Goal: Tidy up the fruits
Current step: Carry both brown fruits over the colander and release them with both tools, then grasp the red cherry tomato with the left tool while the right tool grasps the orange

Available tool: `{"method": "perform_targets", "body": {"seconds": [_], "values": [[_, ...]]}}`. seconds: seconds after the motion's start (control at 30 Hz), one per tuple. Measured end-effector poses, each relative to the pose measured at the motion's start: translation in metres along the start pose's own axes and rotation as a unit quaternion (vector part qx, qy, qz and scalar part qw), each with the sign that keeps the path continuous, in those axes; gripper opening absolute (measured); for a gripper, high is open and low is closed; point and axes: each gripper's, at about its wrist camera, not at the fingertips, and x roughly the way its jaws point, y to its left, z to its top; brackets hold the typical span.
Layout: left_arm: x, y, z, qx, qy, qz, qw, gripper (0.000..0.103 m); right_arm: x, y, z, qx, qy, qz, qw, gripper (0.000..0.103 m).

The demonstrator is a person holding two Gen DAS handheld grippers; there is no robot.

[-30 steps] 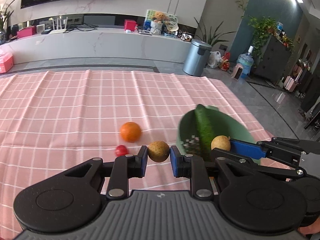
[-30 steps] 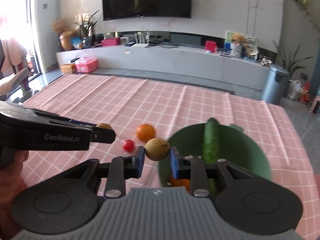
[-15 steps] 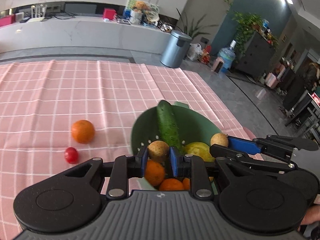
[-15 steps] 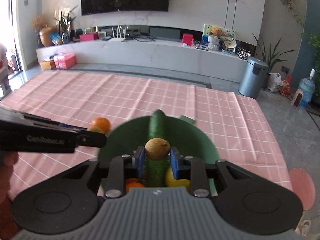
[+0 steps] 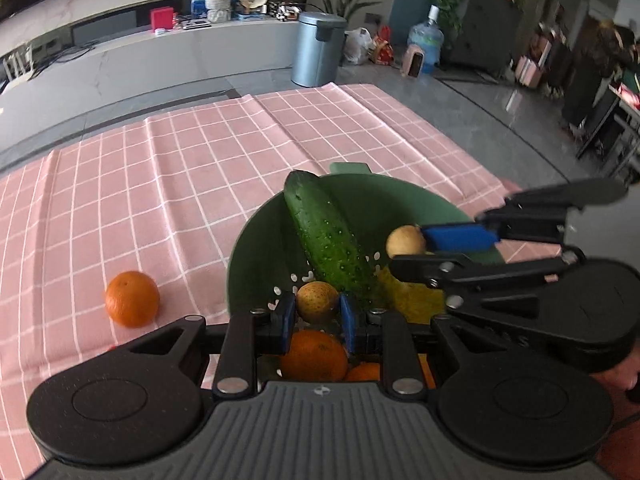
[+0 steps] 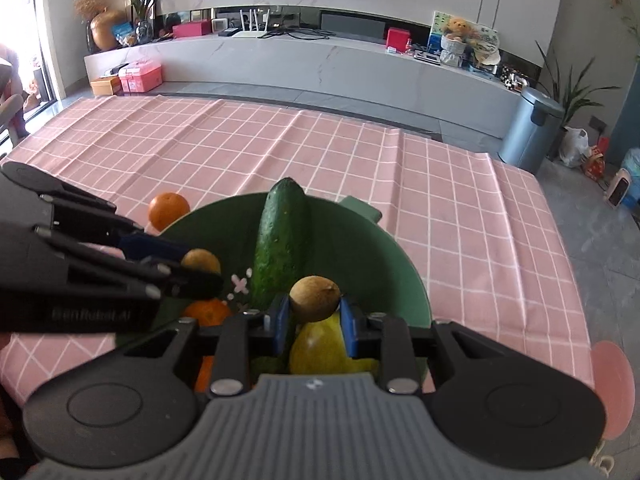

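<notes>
here both grippers, left [image 5: 318, 316] and right [image 6: 315, 317], clench brown fruits above the half-hidden green bowl [image 6: 404, 276].

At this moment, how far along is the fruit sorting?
Done: the green plastic bowl holds a cucumber, oranges and a yellow fruit. In hand: left gripper and right gripper each clamp a small brown fruit above it. Left: one orange on the pink checked cloth.

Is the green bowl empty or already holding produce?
Holding produce: the green bowl contains a cucumber, oranges and a yellow fruit.
</notes>
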Motion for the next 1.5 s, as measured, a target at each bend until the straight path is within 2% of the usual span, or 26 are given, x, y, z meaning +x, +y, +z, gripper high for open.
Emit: {"method": "perform_targets", "body": {"seconds": [0.27,0.43,0.57,0.67,0.83,0.93,1.0,1.17,1.4,1.5], "values": [[0.013,-0.003,0.004,0.016,0.034,0.017,0.9992,0.027,0.028,-0.006,0.005,-0.006,0.026,-0.001,1.0,0.023],[0.015,0.001,0.003,0.005,0.023,0.014,0.9996,0.028,0.031,-0.007,0.004,-0.002,0.029,-0.002,1.0,0.024],[0.012,0.001,0.003,0.005,0.018,0.011,0.9998,0.036,0.03,-0.005,0.002,-0.001,0.027,-0.005,1.0,0.024],[0.003,0.004,0.004,-0.002,0.004,0.013,0.9999,0.047,0.028,-0.004,0.004,0.005,0.025,-0.008,1.0,0.024],[-0.025,0.012,0.006,-0.014,-0.02,-0.005,0.9997,0.048,0.013,0.002,0.006,0.006,0.013,-0.012,1.0,0.025],[-0.046,0.019,0.006,-0.015,-0.039,0.015,0.999,0.048,-0.001,0.01,0.01,0.008,-0.003,-0.014,1.0,0.026],[-0.06,0.027,0.006,-0.018,-0.049,0.023,0.9984,0.048,-0.011,0.016,0.012,0.016,-0.02,-0.013,1.0,0.034],[-0.091,0.054,0.005,-0.027,-0.064,0.06,0.9958,0.048,-0.026,0.038,0.019,0.021,-0.043,0.013,0.999,0.034],[-0.109,0.087,-0.014,-0.05,-0.054,0.086,0.9936,0.048,-0.028,0.078,0.03,-0.009,-0.058,0.054,0.997,0.034],[-0.108,0.095,-0.025,-0.056,-0.048,0.086,0.9935,0.048,-0.022,0.092,0.03,-0.011,-0.057,0.067,0.996,0.034]]}}
